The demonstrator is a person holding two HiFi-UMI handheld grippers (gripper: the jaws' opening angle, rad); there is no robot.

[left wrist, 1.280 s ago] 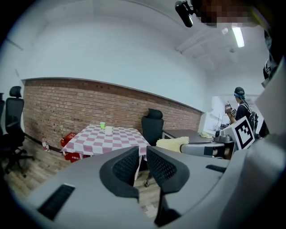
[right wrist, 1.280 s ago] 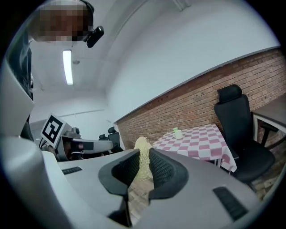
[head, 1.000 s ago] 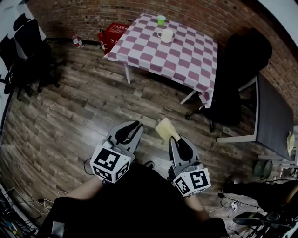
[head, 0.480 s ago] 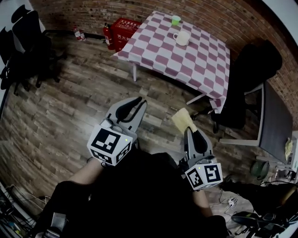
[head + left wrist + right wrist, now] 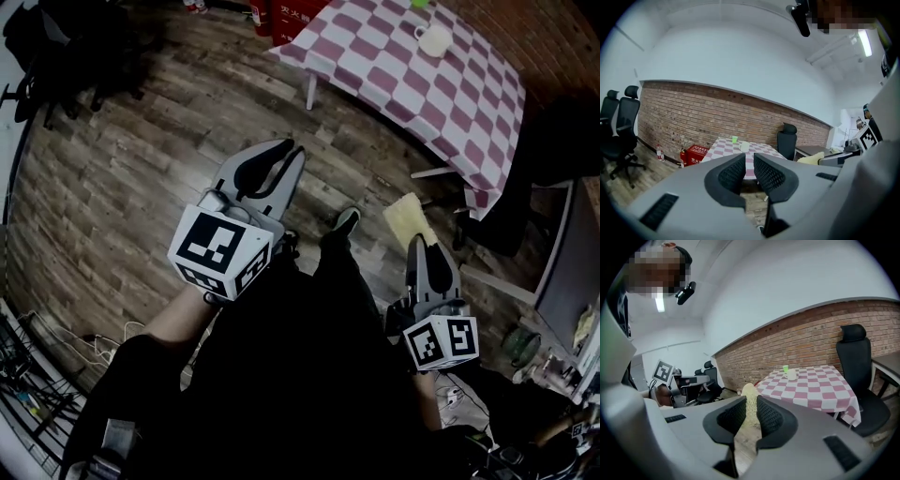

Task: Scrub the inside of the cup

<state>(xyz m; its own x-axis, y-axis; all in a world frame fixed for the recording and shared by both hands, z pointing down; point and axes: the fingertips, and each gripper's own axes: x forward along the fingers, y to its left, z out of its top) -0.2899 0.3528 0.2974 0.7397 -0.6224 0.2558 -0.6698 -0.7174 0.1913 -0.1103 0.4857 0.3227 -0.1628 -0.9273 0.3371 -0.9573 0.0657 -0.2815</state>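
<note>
A white cup (image 5: 434,39) stands on the far part of a table with a pink-and-white checked cloth (image 5: 394,70), beside a small green cup (image 5: 419,4). Both cups also show in the right gripper view, the white cup (image 5: 791,375) and the green cup (image 5: 785,368), well ahead of the jaws. My right gripper (image 5: 423,246) is shut on a yellow sponge (image 5: 406,217), which sticks out past the jaws (image 5: 750,404). My left gripper (image 5: 289,150) is shut and holds nothing; the white cup (image 5: 745,146) is far beyond it. Both grippers hang over the wooden floor, short of the table.
A black office chair (image 5: 855,366) stands at the table's right side, next to a grey desk (image 5: 562,272). A red box (image 5: 696,153) and a fire extinguisher sit by the brick wall left of the table. More black chairs (image 5: 56,47) are at far left. Cables lie on the floor at bottom left.
The table and cups have slid toward the head view's upper right corner. Both grippers have spread apart in the view, and the right one still holds the sponge.
</note>
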